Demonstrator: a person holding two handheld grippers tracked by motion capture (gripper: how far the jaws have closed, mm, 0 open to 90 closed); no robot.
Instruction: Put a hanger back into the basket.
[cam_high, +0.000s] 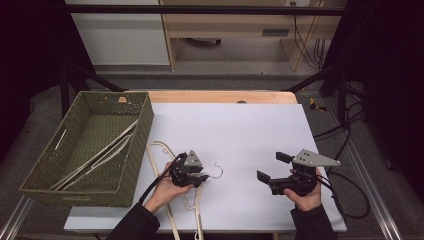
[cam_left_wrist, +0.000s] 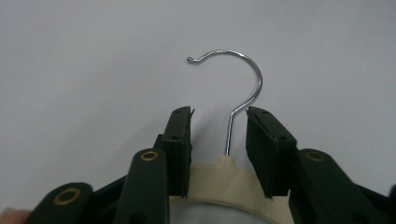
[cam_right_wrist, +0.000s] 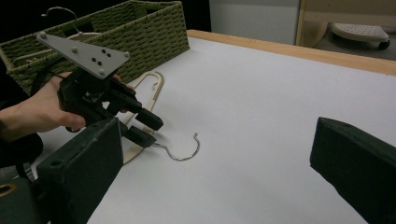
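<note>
The hanger (cam_high: 192, 200) lies flat on the white sheet (cam_high: 250, 135), near its front-left edge. My left gripper (cam_left_wrist: 219, 135) sits spread around the neck, one jaw on each side of the hook (cam_left_wrist: 243, 79), not pinching. My right gripper (cam_high: 272, 167) hovers wide open, well apart. The basket (cam_high: 45, 170) beside holds more hangers (cam_high: 100, 152).

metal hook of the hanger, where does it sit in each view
High view: the metal hook lies on the white sheet, just right of the left tool, lower centre.
Left gripper view: upper centre, its stem running down between the two open jaws.
Right gripper view: left of centre, in front of the other hand's tool.
Shared landmark: the cream hanger that it is fixed to.
</note>
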